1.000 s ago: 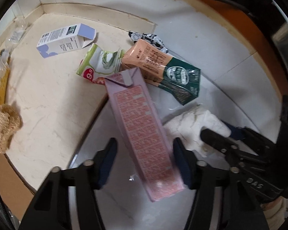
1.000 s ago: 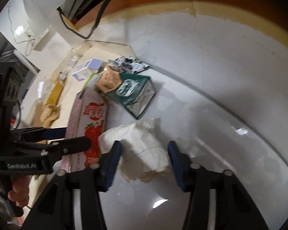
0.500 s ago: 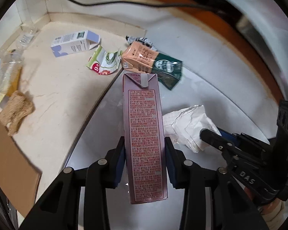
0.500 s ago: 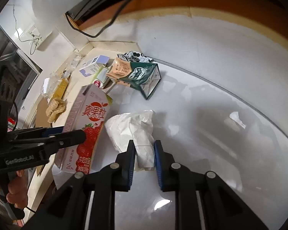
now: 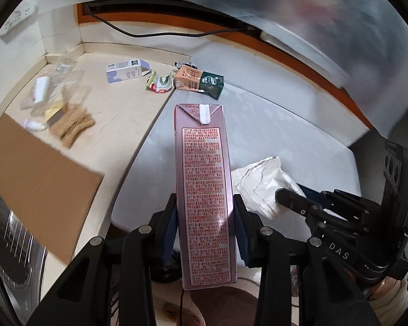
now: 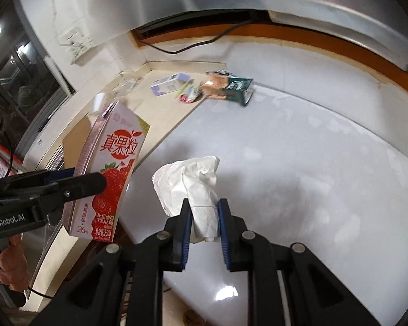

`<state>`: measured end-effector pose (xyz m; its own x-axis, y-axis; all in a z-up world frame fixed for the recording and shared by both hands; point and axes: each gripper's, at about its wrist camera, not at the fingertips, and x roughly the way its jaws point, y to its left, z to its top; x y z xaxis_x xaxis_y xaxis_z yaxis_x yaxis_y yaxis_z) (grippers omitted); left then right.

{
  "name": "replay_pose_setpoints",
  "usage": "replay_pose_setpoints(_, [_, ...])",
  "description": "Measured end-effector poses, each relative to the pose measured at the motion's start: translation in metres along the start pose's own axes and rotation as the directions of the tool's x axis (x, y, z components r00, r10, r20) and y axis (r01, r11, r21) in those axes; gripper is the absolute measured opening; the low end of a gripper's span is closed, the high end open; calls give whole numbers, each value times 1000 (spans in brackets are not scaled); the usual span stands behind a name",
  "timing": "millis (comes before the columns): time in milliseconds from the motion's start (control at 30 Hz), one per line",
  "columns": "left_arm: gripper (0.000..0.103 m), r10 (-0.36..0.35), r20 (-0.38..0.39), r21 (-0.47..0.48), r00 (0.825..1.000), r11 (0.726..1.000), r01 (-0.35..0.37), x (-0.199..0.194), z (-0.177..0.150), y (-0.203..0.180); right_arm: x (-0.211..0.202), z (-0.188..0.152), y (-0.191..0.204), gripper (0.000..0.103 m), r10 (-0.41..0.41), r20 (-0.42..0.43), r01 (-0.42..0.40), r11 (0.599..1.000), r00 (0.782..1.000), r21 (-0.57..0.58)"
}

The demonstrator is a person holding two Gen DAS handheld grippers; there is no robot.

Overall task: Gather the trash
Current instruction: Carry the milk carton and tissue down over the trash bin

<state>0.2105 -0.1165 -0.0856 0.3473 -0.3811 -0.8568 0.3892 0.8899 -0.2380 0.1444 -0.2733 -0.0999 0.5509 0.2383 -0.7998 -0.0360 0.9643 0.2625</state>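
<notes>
My left gripper (image 5: 205, 212) is shut on a pink strawberry milk carton (image 5: 202, 179) and holds it up, clear of the white table (image 5: 285, 125). The carton also shows at the left of the right wrist view (image 6: 108, 171). My right gripper (image 6: 204, 217) is shut on a crumpled white tissue (image 6: 193, 179), lifted above the table; the tissue also shows in the left wrist view (image 5: 261, 182). More trash lies at the far edge: an orange-green carton (image 5: 198, 81), a green-white wrapper (image 5: 159, 82) and a white-blue box (image 5: 126, 70).
A beige counter (image 5: 108, 114) adjoins the table on the left, with a brown scrub pad (image 5: 73, 125), plastic bags (image 5: 49, 95) and a cardboard sheet (image 5: 35, 190). A black cable (image 5: 149, 32) runs along the back wall.
Both grippers closed, the left on the milk carton and the right on the tissue, then lifted and drew back from the table. The far trash now looks smaller.
</notes>
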Motion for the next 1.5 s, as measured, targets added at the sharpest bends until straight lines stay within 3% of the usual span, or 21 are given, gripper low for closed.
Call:
replay_pose_setpoints(200, [36, -21, 8, 23, 1000, 1000, 21, -35, -58, 14, -22, -46, 45, 18, -23, 10, 23, 1000, 1000, 16])
replay_pose_setpoints(400, [36, 7, -10, 48, 1000, 999, -7, -52, -111, 36, -24, -93, 81, 19, -28, -9, 28, 999, 1000, 25])
replay_pose_setpoints(800, [36, 8, -136, -83, 991, 996, -19, -28, -182, 86, 20, -158, 112, 19, -23, -190, 21, 1000, 982, -10])
replay_pose_setpoints(1167, [36, 111, -186, -108, 976, 985, -132, 55, -226, 109, 108, -190, 84, 19, -56, -275, 54, 998, 960, -18])
replay_pose_setpoints(1500, [36, 154, -256, -77, 954, 981, -179, 206, -269, 128, 240, -241, 45, 19, -48, -379, 49, 999, 924, -6])
